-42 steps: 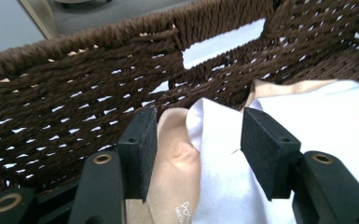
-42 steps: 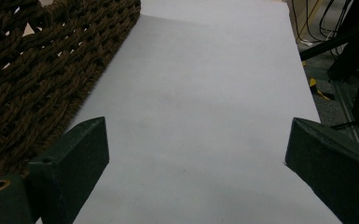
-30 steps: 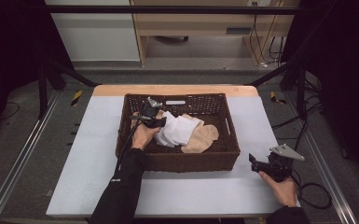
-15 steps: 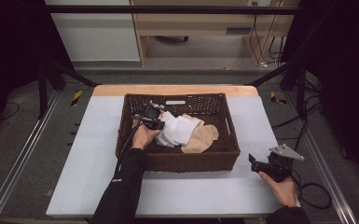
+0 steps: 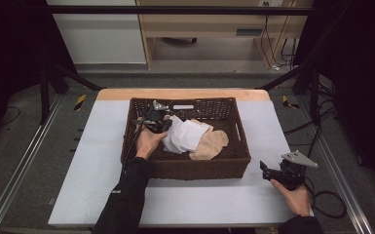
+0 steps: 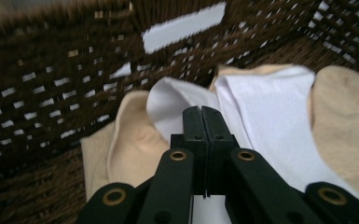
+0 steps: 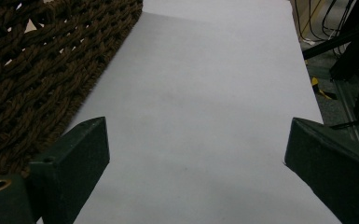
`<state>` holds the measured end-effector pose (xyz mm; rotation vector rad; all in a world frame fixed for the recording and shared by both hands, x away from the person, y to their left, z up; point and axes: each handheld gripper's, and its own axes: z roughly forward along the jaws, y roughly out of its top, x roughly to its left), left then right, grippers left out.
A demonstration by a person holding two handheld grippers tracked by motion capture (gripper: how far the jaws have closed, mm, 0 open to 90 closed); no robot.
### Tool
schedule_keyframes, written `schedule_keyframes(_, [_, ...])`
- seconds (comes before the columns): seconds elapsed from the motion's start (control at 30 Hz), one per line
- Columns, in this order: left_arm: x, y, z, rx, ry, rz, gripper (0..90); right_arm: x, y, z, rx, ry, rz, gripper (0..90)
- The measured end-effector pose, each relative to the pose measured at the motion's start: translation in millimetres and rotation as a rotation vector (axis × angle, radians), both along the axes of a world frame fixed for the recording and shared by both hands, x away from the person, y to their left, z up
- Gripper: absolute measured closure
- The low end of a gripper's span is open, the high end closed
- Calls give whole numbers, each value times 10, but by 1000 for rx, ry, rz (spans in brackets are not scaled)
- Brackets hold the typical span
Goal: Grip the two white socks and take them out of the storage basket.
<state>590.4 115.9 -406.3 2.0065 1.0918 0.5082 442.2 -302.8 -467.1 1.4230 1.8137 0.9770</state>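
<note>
A dark brown wicker basket (image 5: pixel 190 168) stands mid-table, with a white cloth (image 5: pixel 187 135) lying over a beige cloth (image 5: pixel 212 144) inside it. My left gripper (image 5: pixel 163 126) is down in the basket's left half at the white cloth's edge. Its jaws have just been closing, and in the left gripper view the left gripper (image 6: pixel 200 112) is shut with the white cloth (image 6: pixel 270 116) pinched at the tips, the beige cloth (image 6: pixel 135 149) to either side. My right gripper (image 5: pixel 264 168) rests on the table right of the basket. The right gripper (image 7: pixel 196 149) is open, nothing between its jaws.
The basket's woven wall (image 6: pixel 51 70) with a white label (image 6: pixel 184 25) rises just beyond the left gripper. The basket's corner (image 7: pixel 37 70) lies left of the right gripper, with bare grey tabletop (image 7: pixel 205 93) ahead. Cables (image 5: pixel 326 200) trail at the table's right edge.
The left gripper's jaws have closed on the white cloth's edge and the hand has lifted slightly, drawing the cloth up toward it. The right hand has stayed still.
</note>
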Motion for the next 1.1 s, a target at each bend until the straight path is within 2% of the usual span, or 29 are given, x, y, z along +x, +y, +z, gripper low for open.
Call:
schedule_keyframes(0.13, [-76,3,109,-29,-67,-13,893,1,-2,0,-1,0,0,66])
schedule_keyframes(0.17, [-76,3,109,-29,-67,-13,893,1,-2,0,-1,0,0,66])
schedule_keyframes(0.2, [-97,10,143,-37,-83,-18,893,0,0,0,-2,1,0,66])
schedule_keyframes(0.23, [-121,15,178,-46,-104,-18,893,-1,0,1,-2,1,0,66])
schedule_keyframes(0.27, [-169,34,254,-72,-142,-20,894,-1,0,1,-2,1,-1,66])
schedule_keyframes(0.33, [-219,61,327,-87,-177,-22,894,0,0,1,-2,1,-1,66])
schedule_keyframes(0.4, [-243,81,363,-89,-192,-25,894,0,1,1,-3,2,-1,66])
schedule_keyframes(0.43, [-270,101,398,-100,-207,-21,894,0,1,1,-3,2,-1,66])
schedule_keyframes(0.47, [-316,141,467,-132,-240,-19,894,-1,2,1,-4,2,-1,66])
schedule_keyframes(0.5, [-338,160,498,-152,-254,-14,894,0,1,0,-5,2,-1,66])
schedule_keyframes(0.57, [-360,182,530,-162,-269,-13,894,1,1,1,-5,2,-1,66])
schedule_keyframes(0.63, [-418,237,603,-180,-315,-5,894,1,1,1,-5,2,-2,67])
schedule_keyframes(0.73, [-453,269,645,-190,-339,-3,894,1,0,1,-6,3,-2,67])
schedule_keyframes(0.77, [-490,302,691,-213,-363,2,894,0,2,0,-6,4,-3,67])
schedule_keyframes(0.87, [-532,335,750,-235,-385,7,894,0,4,0,-6,6,-2,67])
schedule_keyframes(0.93, [-573,364,825,-249,-405,9,894,3,5,-2,-9,6,0,67])
schedule_keyframes(0.97, [-616,384,908,-258,-430,17,894,4,5,-3,-9,6,0,68])
schedule_keyframes(1.0, [-616,384,908,-258,-430,17,894,4,5,-3,-9,6,0,68])
schedule_keyframes(1.03, [-660,398,989,-258,-449,19,894,3,6,-2,-10,6,-1,68])
schedule_keyframes(1.1, [-705,402,1063,-266,-463,16,894,1,5,1,-6,7,-4,68])
